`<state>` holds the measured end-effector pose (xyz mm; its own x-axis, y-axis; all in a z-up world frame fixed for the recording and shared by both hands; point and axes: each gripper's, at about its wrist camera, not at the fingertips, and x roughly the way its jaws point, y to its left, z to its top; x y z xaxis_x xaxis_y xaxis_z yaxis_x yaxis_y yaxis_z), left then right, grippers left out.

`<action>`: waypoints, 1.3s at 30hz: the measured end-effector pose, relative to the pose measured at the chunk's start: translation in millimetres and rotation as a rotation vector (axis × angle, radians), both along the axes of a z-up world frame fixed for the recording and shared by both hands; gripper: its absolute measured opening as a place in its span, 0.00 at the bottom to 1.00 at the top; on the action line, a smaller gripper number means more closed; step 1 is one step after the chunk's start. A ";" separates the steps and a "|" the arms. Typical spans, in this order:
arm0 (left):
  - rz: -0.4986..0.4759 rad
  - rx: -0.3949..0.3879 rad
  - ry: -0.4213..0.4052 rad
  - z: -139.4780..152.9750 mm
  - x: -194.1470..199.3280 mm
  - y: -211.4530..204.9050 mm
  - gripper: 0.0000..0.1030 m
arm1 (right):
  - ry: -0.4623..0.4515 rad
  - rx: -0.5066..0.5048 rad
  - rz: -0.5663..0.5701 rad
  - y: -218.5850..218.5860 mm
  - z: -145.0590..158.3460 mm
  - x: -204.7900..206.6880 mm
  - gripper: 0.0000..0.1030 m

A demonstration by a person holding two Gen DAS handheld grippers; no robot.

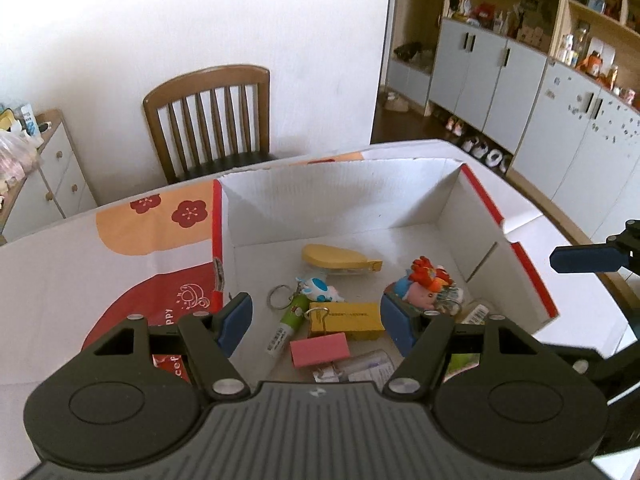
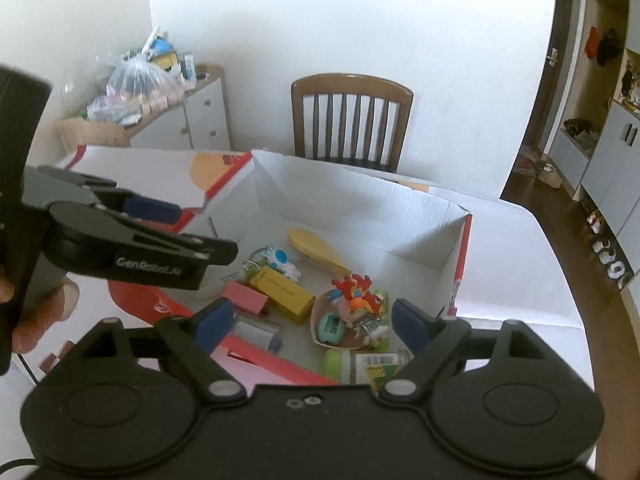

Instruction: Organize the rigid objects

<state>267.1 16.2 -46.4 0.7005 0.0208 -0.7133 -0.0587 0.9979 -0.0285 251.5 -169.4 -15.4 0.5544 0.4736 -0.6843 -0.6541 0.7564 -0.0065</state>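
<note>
A white-walled room with a wooden chair [image 1: 212,120] against the wall and a run of grey cupboards and open shelves [image 1: 520,60] off to the side; before the chair stands a round desk [image 2: 560,280], and on it an open cardboard box [image 1: 340,196] with white inner walls and red-and-orange printed flaps folded outward; all the rigid things in view already lie on the box floor, gathered toward the near wall: a yellow stapler-like piece [image 1: 336,258] farthest in, a yellow carton [image 1: 352,318] lying across the view, a pink block [image 1: 318,350] just before it, a green tube [image 1: 286,328] slanting with its long axis toward the near wall, a cluster of small toy figures [image 1: 426,286] at the right, and a blue-and-white keyring toy [image 1: 318,288] between tube and stapler; the left tongs [image 1: 316,320] hang above the near edge with jaws apart and nothing between them, the carton and pink block straight ahead below them; the right tongs [image 2: 306,326] likewise stand wide and empty over the toy cluster and a green bottle [image 2: 368,364] by the near wall; I judge neither holds anything, so either is placed to reach down, the left nearer the carton, the right nearer the toys.
</note>
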 end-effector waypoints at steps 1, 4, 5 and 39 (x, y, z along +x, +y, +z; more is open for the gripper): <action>0.001 0.001 -0.008 2.5 -4.6 0.1 0.71 | -0.001 0.013 -0.005 -2.8 2.4 -3.0 0.85; -0.002 -0.004 -0.040 9.6 -19.7 -0.4 0.76 | -0.009 0.056 -0.018 -8.9 9.8 -12.5 0.88; -0.003 -0.005 -0.047 11.2 -23.7 -0.8 0.77 | -0.013 0.071 -0.024 -10.6 11.9 -15.1 0.91; -0.044 -0.031 -0.144 38.2 -113.1 -31.5 0.90 | -0.105 0.265 -0.101 -51.1 40.0 -91.9 1.00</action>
<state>154.0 -15.3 -8.3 0.7952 -0.0323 -0.6055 -0.0085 0.9979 -0.0644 159.6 -220.5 24.7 0.6693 0.5669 -0.4803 -0.5816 0.8020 0.1361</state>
